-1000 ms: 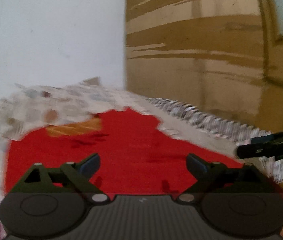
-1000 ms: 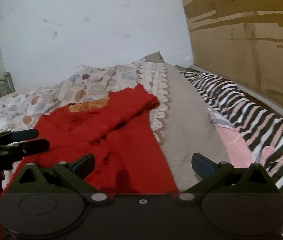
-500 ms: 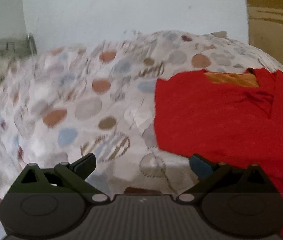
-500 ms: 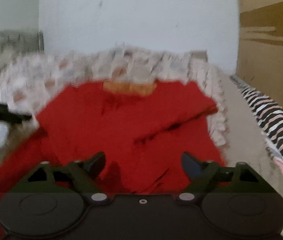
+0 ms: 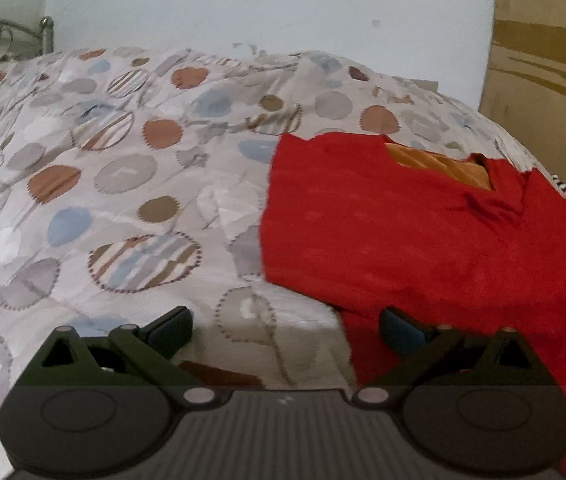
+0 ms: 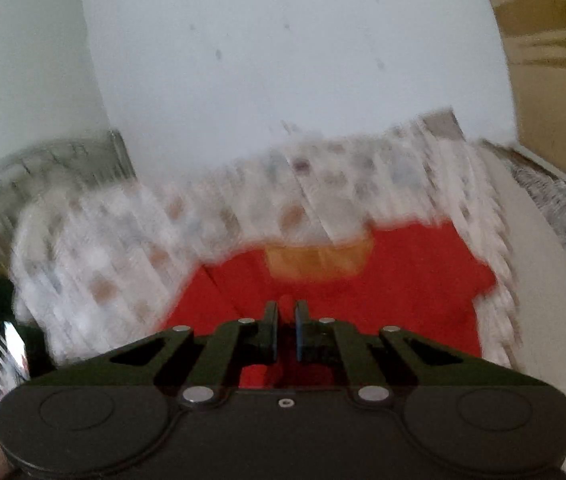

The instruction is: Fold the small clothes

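Note:
A small red garment (image 5: 403, 240) with an orange neck lining (image 5: 443, 164) lies spread on a spotted bedspread (image 5: 123, 180). My left gripper (image 5: 285, 328) is open and low over the bed at the garment's left edge. Its right finger (image 5: 399, 332) is over red cloth and its left finger over the bedspread, with nothing pinched. The right wrist view is blurred by motion. There my right gripper (image 6: 286, 320) has its jaws together, with a fold of the red garment (image 6: 403, 288) showing between them. The orange lining (image 6: 319, 260) lies just beyond the tips.
A white wall rises behind the bed. A metal bed frame (image 5: 3, 36) stands at the far left and brown boards (image 5: 543, 60) at the right. A striped cloth (image 6: 563, 208) lies blurred along the bed's right side.
My left gripper swung left from over the garment to its left edge, still open. My right gripper moved over the garment, closed its jaws on the red cloth and rose.

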